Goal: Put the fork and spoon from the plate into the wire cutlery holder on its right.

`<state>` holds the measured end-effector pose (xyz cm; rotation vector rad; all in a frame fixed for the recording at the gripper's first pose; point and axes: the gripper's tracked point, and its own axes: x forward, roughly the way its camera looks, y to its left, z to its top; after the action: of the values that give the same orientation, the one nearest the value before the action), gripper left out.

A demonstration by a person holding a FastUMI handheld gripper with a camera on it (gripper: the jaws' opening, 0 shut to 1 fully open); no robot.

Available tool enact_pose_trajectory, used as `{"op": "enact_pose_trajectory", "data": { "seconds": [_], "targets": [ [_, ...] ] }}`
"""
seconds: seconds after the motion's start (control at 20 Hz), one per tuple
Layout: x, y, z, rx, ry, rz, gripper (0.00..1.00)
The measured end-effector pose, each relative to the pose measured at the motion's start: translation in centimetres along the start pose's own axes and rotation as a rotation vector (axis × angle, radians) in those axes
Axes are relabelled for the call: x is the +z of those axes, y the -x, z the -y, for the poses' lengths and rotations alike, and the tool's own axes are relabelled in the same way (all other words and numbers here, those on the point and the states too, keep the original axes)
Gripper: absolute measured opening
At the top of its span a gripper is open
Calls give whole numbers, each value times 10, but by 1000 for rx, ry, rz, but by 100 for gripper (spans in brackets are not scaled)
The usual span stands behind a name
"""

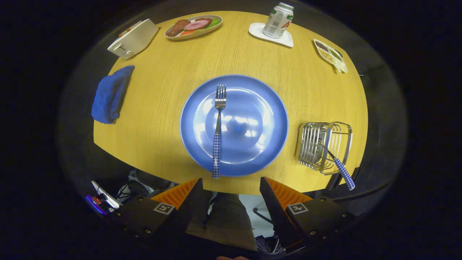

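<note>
A blue plate (267, 119) sits in the middle of the round wooden table (162, 119). On its left half lies a fork (217, 130) with a blue-checked handle, tines pointing away and handle end over the plate's near rim. To the plate's right stands the wire cutlery holder (323, 144); a spoon (341, 169) with a matching checked handle leans in it, handle sticking out toward me. My gripper (231, 182) hovers high above the table's near edge, open, with nothing between its fingers; the fork's handle is just ahead of the left finger.
At the table's left lie a blue cloth (108, 94) and a white toaster (133, 38). Beyond the blue plate are a plate of food (194, 26), a can (278, 21) on a white coaster, and a divided snack dish (330, 55). Below the near edge are trousers and floor clutter.
</note>
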<state>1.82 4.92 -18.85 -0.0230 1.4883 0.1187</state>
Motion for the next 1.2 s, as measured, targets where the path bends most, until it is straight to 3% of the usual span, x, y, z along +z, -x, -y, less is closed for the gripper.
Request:
{"op": "enact_pose_trajectory", "data": {
  "seconds": [0.25,0.9,1.0,1.2],
  "targets": [
    [4,-24,-3,-6,8,-93,98],
    [22,-39,-10,35,-79,-82,98],
    [21,-44,-12,45,-91,-86,72],
    [21,-52,-13,47,-105,-92,69]
  ]
}}
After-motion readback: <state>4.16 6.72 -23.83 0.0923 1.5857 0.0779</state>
